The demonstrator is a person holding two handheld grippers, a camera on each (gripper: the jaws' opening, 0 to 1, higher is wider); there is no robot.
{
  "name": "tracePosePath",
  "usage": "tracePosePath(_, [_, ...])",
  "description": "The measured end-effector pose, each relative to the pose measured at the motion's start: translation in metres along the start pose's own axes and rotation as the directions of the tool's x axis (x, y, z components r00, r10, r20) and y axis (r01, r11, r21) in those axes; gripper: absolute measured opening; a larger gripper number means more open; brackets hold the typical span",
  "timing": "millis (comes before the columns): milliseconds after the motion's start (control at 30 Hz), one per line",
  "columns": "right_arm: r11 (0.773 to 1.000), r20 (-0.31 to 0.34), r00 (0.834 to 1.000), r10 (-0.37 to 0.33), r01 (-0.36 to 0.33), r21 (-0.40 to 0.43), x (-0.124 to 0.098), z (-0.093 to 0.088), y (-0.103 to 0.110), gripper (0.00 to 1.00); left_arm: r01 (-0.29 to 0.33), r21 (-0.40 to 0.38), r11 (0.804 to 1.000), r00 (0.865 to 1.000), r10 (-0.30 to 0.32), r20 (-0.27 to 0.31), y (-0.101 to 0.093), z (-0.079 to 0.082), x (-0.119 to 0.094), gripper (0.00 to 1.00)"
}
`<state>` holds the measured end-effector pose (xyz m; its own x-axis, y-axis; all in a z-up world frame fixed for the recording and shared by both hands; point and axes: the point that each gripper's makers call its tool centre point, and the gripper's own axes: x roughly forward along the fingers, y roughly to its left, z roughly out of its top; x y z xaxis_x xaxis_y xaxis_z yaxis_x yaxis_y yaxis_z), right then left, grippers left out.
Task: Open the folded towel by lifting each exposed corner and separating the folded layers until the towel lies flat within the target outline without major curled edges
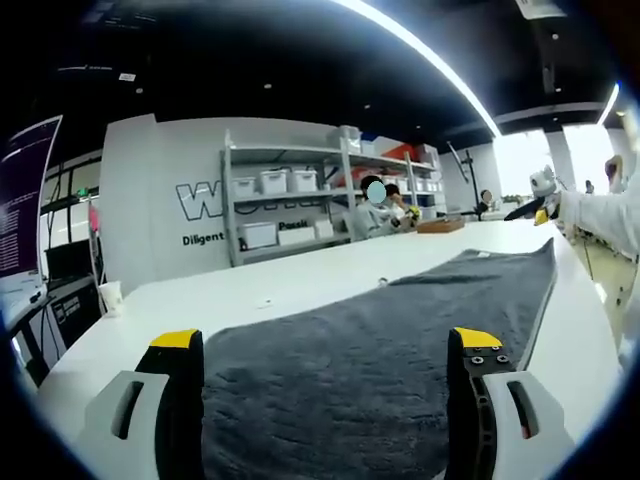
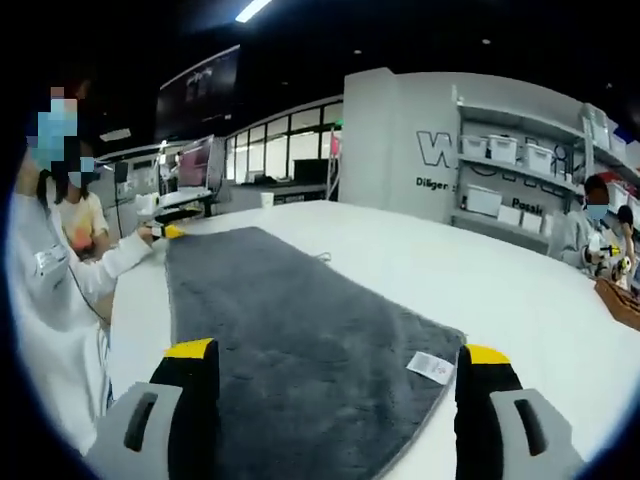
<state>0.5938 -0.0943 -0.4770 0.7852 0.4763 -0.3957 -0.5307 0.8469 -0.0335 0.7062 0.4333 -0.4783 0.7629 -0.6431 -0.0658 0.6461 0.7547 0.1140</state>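
On the white tabletop, seen from the left gripper view, the dark grey towel lies spread out in a long strip that runs away from the camera toward the far right. The left claw is released: its two yellow-tipped jaws stand wide apart at the near end of the towel, and nothing is between them. At the far end of the towel the other claw shows, held by a person in a white sleeve. Behind the tabletop stands a grey shelf with white bins, and the white wall beside it carries large letters, partly hidden, and below them the word "Diligent". A paper cup stands at the left edge of the tabletop.

From the right gripper view, the same towel stretches away to the upper left. The right claw is also released, its jaws wide apart over the near end and empty. A small white label is sewn at the near corner of the towel; its print is too small to read. The left claw shows at the far corner, held by a person in white. The wall shows "W" and again "Diligent".
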Motion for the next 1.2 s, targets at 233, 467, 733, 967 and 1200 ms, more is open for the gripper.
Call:
tracePosePath(233, [0.997, -0.095, 0.995, -0.037, 0.043, 0.063, 0.038, -0.021, -0.047, 0.93, -0.011, 0.002, 1.0, 1.0, 0.011, -0.013, 0.003, -0.004, 0.001, 1.0])
tracePosePath(467, [0.989, -0.18, 0.981, -0.079, 0.1, 0.112, 0.076, -0.045, -0.088, 0.88, -0.024, 0.003, 1.0, 0.999, 0.024, -0.024, 0.007, -0.007, 0.001, 1.0])
tracePosePath(733, [0.974, -0.206, 0.968, -0.14, 0.172, 0.147, 0.093, -0.054, -0.117, 0.74, -0.035, 0.0, 0.999, 0.999, 0.035, -0.034, 0.011, -0.009, 0.001, 1.0])
tracePosePath(967, [0.958, -0.176, 0.962, -0.207, 0.236, 0.166, 0.091, -0.051, -0.139, 0.19, -0.039, -0.004, 0.999, 0.998, 0.039, -0.041, 0.012, -0.011, 0.003, 1.0])
tracePosePath(1200, [0.955, -0.195, 0.962, -0.189, 0.226, 0.194, 0.094, -0.056, -0.142, 0.16, -0.036, -0.003, 0.999, 0.999, 0.036, -0.041, 0.01, -0.011, 0.004, 1.0])
